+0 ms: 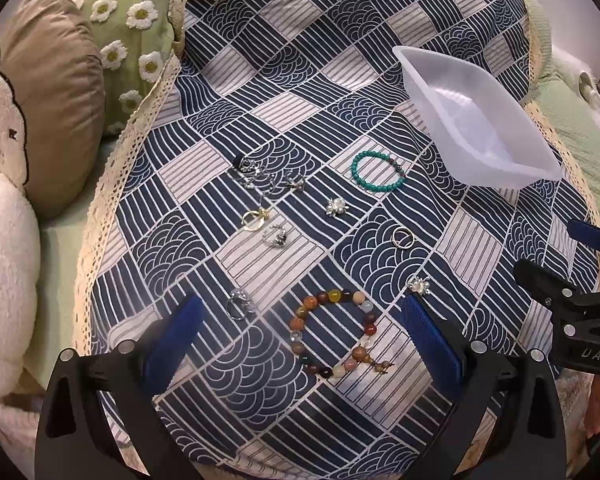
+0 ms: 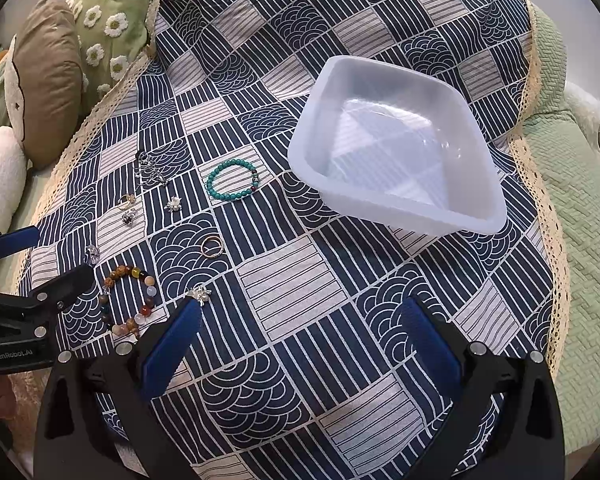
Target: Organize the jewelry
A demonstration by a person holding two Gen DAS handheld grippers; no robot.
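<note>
Both grippers hang over the cloth (image 1: 300, 60) with jaws spread wide, holding nothing. The left gripper (image 1: 300, 340) straddles the bead bracelet (image 1: 336, 332) near the cloth's front edge; the right gripper (image 2: 300, 340) faces the empty tray (image 2: 400, 152) toward the right edge. The risk, I'd say: soft bedding gives, so closing fingers may pinch cloth, or drag the small flower charm (image 1: 419, 285) beside the pad.

both views look forward and down along their own blue-padded tongs at a patterned cloth (image 1: 284, 128), from close above it. the left wrist view sits over the mixed-bead bracelet (image 1: 336, 332), between its tongs; the right wrist view faces a white tray (image 2: 396, 148) ahead. both share the cloth, tray, bracelet and turquoise bracelet (image 2: 232, 186).
</note>
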